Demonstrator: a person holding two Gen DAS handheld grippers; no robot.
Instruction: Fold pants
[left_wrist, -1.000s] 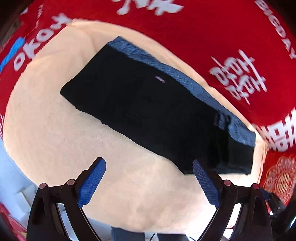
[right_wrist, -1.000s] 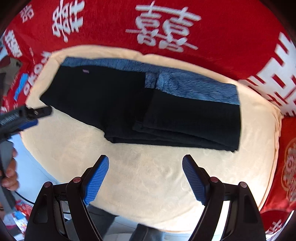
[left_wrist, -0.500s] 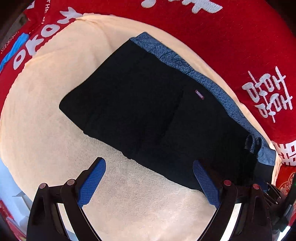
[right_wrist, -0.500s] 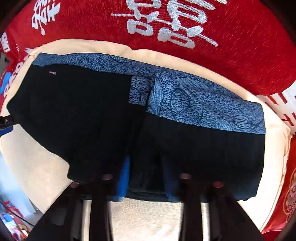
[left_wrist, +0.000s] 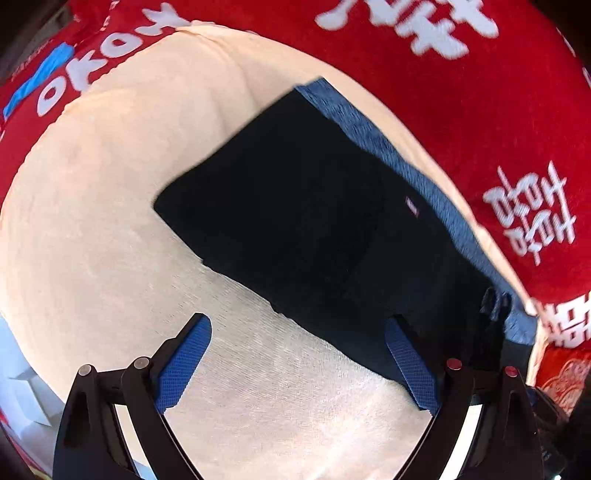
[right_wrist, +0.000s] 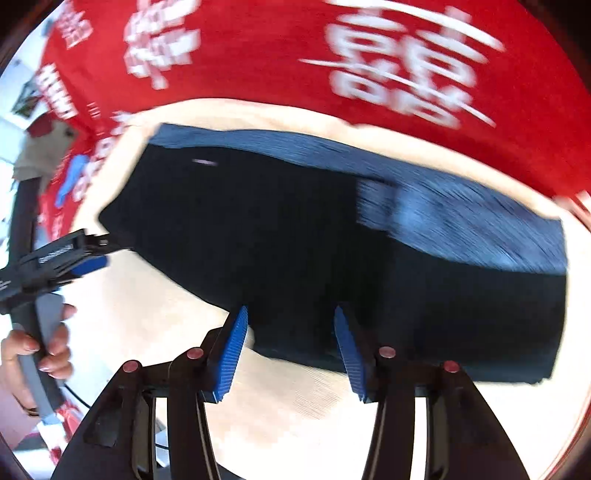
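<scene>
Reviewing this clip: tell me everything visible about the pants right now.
The pants are black, soft fabric with a blue patterned waistband along the far edge and a tiny pale label near it. They lie flat, folded into a rough rectangle, on a cream towel over a red cloth. The right gripper, its jaws opening, straddles the near folded edge without pinching it. The left gripper hovers open at the near edge.

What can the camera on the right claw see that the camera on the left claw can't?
Only the right view shows a hand gripping a grey handle and the left claw from the side, plus the right claw, its jaws opening with nothing pinched. Only the left view shows the left claw's wide-open blue pads. Both show the black pants with a blue patterned band, lying on a cream blanket over a red cloth.
</scene>
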